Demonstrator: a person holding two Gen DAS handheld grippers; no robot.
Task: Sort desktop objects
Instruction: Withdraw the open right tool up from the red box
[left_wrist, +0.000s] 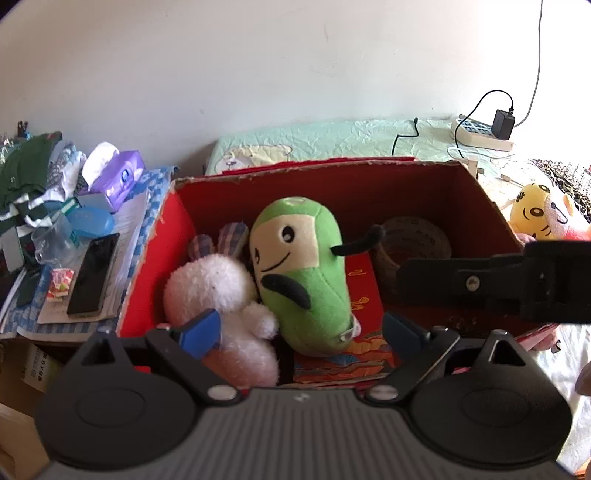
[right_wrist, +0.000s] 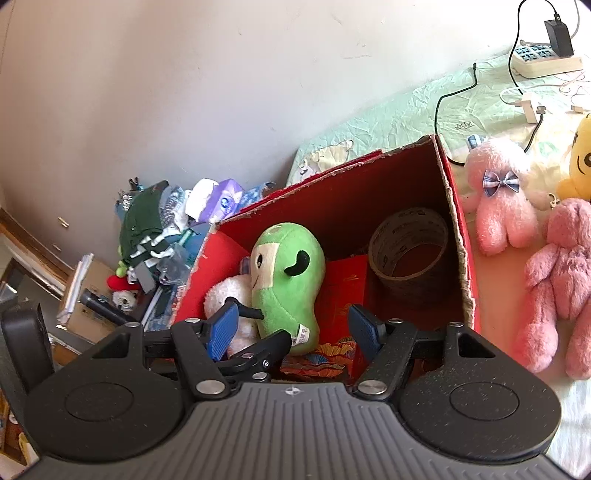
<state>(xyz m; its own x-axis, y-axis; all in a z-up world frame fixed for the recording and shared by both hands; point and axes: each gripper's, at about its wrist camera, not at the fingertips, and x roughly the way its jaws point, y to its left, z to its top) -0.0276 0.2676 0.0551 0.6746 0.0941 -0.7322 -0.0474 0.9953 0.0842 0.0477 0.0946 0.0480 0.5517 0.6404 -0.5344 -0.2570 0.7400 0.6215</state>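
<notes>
An open red cardboard box (left_wrist: 332, 167) (right_wrist: 456, 225) holds a green plush toy (left_wrist: 301, 266) (right_wrist: 284, 280), a white plush bunny (left_wrist: 218, 291) (right_wrist: 227, 295), a roll of brown tape (left_wrist: 413, 240) (right_wrist: 408, 251) and a red packet (left_wrist: 364, 291). My left gripper (left_wrist: 301, 332) hangs open over the box's near edge, its blue pads on either side of the green toy's lower end. My right gripper (right_wrist: 293, 332) is open too, just in front of the same toy. Outside the box to the right lie two pink plush toys (right_wrist: 502, 199) (right_wrist: 557, 280) and a yellow one (left_wrist: 535, 210) (right_wrist: 580, 158).
Left of the box is a cluttered side table with a black phone (left_wrist: 94, 275), a purple tissue pack (left_wrist: 118, 181) and folded clothes (left_wrist: 26, 177). Behind the box, a green sheet (left_wrist: 332, 140) carries a power strip (left_wrist: 480, 133) (right_wrist: 546, 62) with a charger and cables.
</notes>
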